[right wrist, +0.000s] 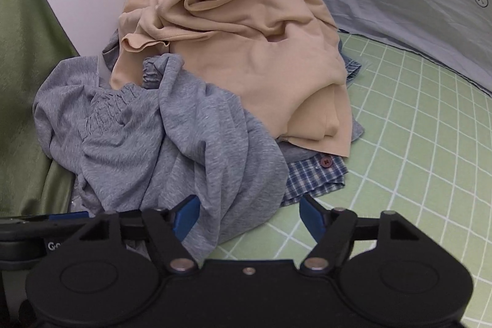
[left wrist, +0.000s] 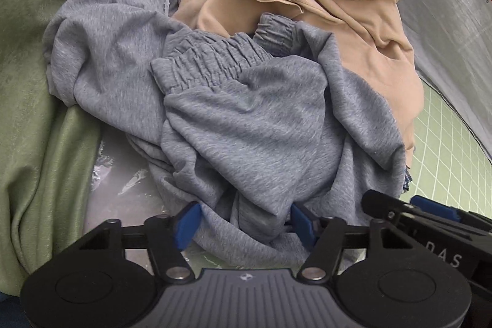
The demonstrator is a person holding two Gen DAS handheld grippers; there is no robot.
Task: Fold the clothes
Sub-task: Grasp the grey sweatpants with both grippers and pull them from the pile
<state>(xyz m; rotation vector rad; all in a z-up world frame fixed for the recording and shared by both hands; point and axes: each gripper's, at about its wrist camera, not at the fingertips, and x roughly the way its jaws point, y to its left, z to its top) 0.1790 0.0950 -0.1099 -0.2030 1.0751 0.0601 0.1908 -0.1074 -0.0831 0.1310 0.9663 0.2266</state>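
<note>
Left claw [left wrist: 244, 223] stands apart, grey pants [left wrist: 252, 125] bunched between its fingers. Right claw [right wrist: 249, 220] gapes too, the pants' edge by its left finger, tan shirt [right wrist: 246, 51] heaped beyond, plaid cloth [right wrist: 313, 177] just ahead.

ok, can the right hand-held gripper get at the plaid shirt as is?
Probably only its corner: the plaid shirt pokes out ahead of the open right hand-held gripper, but the tan top and grey pants cover the rest.

plaid shirt [right wrist: 310, 177]: mostly buried under tan garment [right wrist: 246, 51] | grey sweatpants [right wrist: 172, 137]: legs hidden in folds
</note>
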